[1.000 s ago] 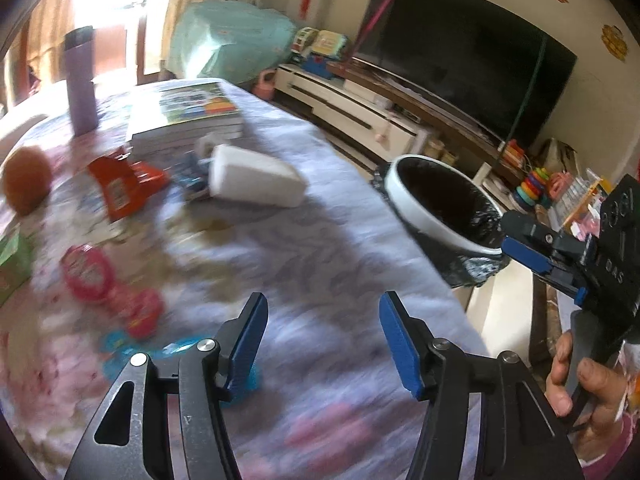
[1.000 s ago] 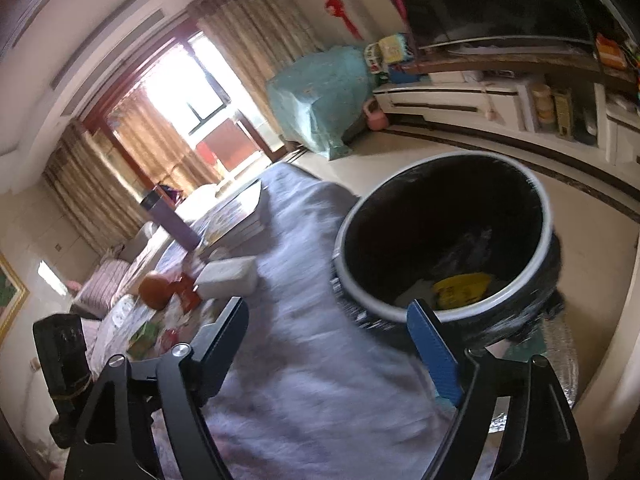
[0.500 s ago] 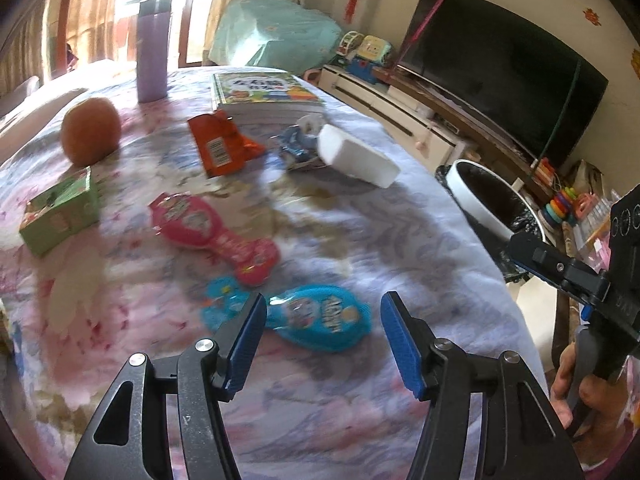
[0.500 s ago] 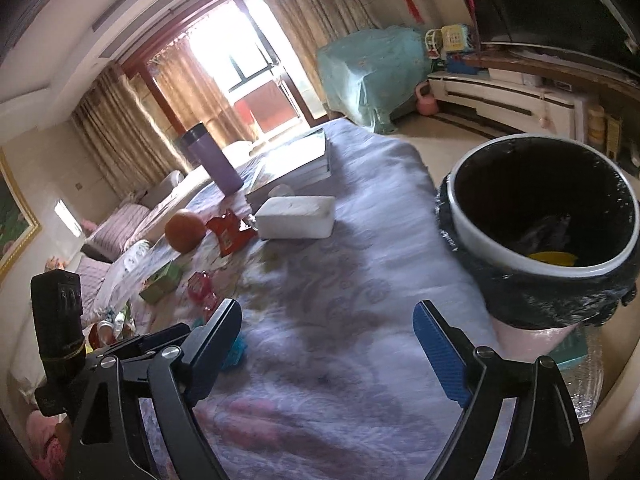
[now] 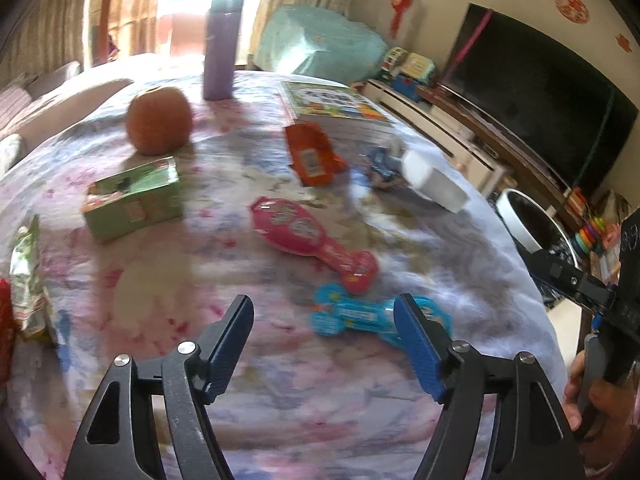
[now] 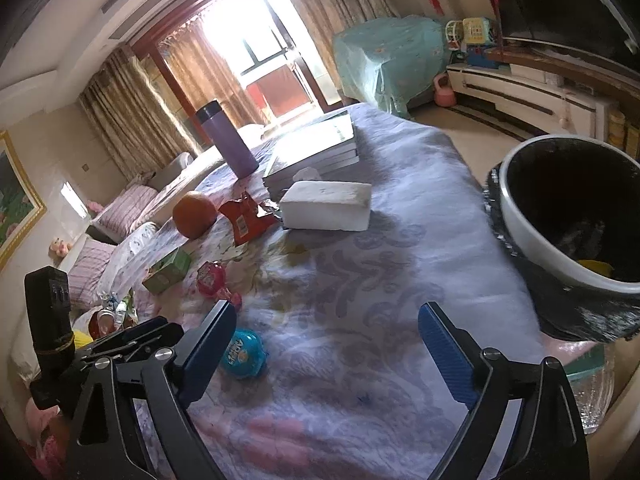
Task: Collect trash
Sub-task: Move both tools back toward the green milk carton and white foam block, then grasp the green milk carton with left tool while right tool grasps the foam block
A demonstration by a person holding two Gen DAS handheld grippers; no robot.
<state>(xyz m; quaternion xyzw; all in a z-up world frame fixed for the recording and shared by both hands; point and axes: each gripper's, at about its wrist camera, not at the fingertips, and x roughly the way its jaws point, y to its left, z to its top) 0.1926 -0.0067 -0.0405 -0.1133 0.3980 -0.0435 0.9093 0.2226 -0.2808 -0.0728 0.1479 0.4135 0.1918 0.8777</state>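
Note:
Wrappers lie on a floral tablecloth: a blue packet (image 5: pixel 372 314) (image 6: pixel 243 354), a pink packet (image 5: pixel 312 240) (image 6: pixel 211 278), an orange-red wrapper (image 5: pixel 312 154) (image 6: pixel 246 218), a green carton (image 5: pixel 134 198) (image 6: pixel 168 270) and a green-white packet (image 5: pixel 28 284). My left gripper (image 5: pixel 324 346) is open and empty, just short of the blue packet. My right gripper (image 6: pixel 322 346) is open and empty over the cloth. A white-rimmed bin with a black liner (image 6: pixel 568 236) (image 5: pixel 532 224) stands right of the table with yellow trash (image 6: pixel 598 268) inside.
An orange (image 5: pixel 159 120) (image 6: pixel 194 214), a purple flask (image 5: pixel 219 48) (image 6: pixel 226 140), a stack of books (image 5: pixel 340 110) (image 6: pixel 316 146) and a white block (image 5: pixel 434 180) (image 6: pixel 326 206) stand further back. A TV and its low cabinet (image 5: pixel 460 136) are beyond the table's right edge.
The left gripper has swung left and in over the table, bringing the pink and blue packets close. The right gripper has turned away from the bin towards the table.

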